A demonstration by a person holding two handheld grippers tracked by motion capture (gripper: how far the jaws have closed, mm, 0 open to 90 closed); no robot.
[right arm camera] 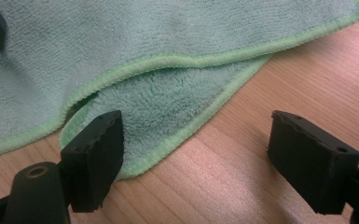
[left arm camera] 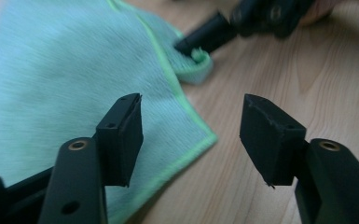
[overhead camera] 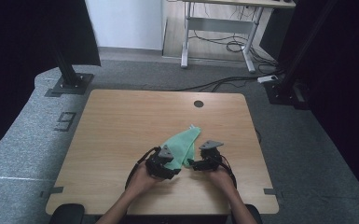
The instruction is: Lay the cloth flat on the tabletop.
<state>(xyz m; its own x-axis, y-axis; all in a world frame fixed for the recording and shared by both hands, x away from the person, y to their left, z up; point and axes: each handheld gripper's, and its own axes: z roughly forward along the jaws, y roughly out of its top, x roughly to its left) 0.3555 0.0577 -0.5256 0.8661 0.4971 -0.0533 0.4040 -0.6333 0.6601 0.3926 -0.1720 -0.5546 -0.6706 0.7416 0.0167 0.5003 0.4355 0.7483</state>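
Green cloth [overhead camera: 183,143] lay folded on the bench [overhead camera: 121,140] near its front edge, both tools spread and gripping nothing: left tool [left arm camera: 191,135] at one corner, right tool [right arm camera: 196,149] by the layered hem, apparently to fold again.

Bare table [overhead camera: 121,121] beyond the cloth [overhead camera: 184,142].

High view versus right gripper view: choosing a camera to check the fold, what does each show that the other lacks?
The high view adds the whole light wooden table, its dark round hole, and the left gripper at the near end of the green microfibre cloth. The right gripper view adds close detail: the stitched hem, one layer folded over another, the open right gripper at a corner. Both show that cloth on the wood.
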